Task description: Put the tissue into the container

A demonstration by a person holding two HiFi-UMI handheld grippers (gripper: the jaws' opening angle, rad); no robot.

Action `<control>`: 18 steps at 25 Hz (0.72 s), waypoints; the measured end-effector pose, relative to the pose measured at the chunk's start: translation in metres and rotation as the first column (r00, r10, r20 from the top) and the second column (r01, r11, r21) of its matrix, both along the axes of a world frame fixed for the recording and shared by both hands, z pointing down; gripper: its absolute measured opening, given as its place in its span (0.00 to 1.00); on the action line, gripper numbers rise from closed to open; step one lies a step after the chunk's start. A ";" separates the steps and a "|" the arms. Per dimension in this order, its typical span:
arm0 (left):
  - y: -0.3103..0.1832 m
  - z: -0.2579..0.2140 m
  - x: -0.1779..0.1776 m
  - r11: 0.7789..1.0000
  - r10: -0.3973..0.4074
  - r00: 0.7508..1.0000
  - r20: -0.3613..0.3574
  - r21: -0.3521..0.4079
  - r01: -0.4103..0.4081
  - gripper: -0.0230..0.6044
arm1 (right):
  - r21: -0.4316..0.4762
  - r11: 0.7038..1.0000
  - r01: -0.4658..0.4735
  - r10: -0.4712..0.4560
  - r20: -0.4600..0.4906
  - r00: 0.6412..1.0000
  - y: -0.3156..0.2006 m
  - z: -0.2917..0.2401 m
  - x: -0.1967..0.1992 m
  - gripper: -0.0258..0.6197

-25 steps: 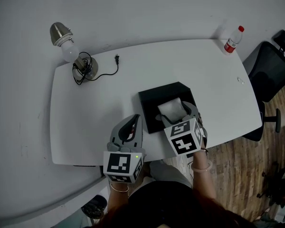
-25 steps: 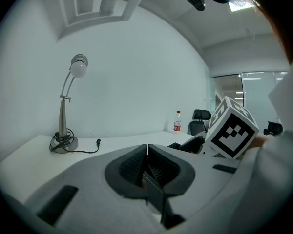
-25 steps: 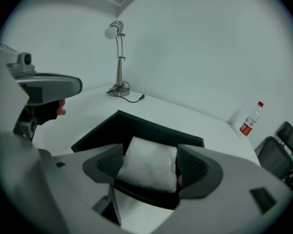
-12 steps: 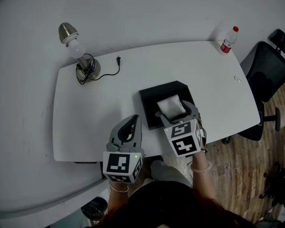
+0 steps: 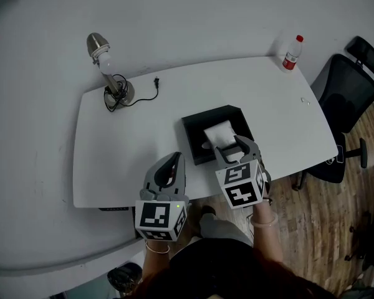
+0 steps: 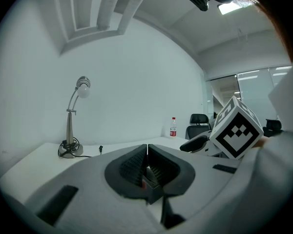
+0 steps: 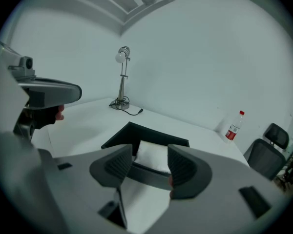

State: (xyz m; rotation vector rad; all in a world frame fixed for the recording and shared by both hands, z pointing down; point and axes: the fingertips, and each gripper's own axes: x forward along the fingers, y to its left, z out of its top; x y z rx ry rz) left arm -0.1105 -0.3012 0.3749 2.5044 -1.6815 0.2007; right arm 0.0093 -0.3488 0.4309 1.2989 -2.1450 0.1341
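Fingers of the right gripper [image 7: 150, 164] stand partly apart and have just been closing, with nothing between them. The white folded tissue [image 7: 154, 155] lies beyond their tips, inside the black square container [image 7: 118, 135]. The left gripper [image 6: 147, 155] has its fingers shut together on nothing and is held beside the right one, at the near edge of the white oval surface [image 5: 124, 154].

Judged from how things lie, the tissue is already in, so the main risk now is undoing that. The right gripper hovers just over the container's near wall. A low sweep there could catch that wall and shove the light container across the smooth surface. The tissue sits toward the near right part of the container, close under the fingers, and it is light enough to be snagged by a fingertip and dragged out over the rim.

Around them, largest first, a black office chair [image 5: 346, 92] stands off the right end of the surface. A silver desk lamp [image 5: 106, 73] with its black cord is at the far left corner, and a small clear bottle with a red cap [image 5: 291, 53] at the far right. All are well apart from the container, and nothing stands in either gripper's way.
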 end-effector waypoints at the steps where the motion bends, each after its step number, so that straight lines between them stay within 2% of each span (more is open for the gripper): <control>1: 0.003 -0.001 0.000 1.000 0.001 1.000 0.001 0.004 -0.001 0.08 | 0.004 1.000 0.000 0.000 0.002 1.000 0.003 -0.002 0.001 0.42; 9: 0.032 -0.011 0.004 0.999 0.011 1.000 0.000 0.032 -0.011 0.08 | 0.042 0.999 -0.006 0.006 0.011 1.000 0.034 -0.015 0.003 0.38; 18: 0.071 -0.021 0.001 0.998 0.013 1.000 -0.003 0.061 -0.013 0.08 | 0.119 0.993 -0.018 0.016 0.021 1.000 0.073 -0.035 0.003 0.25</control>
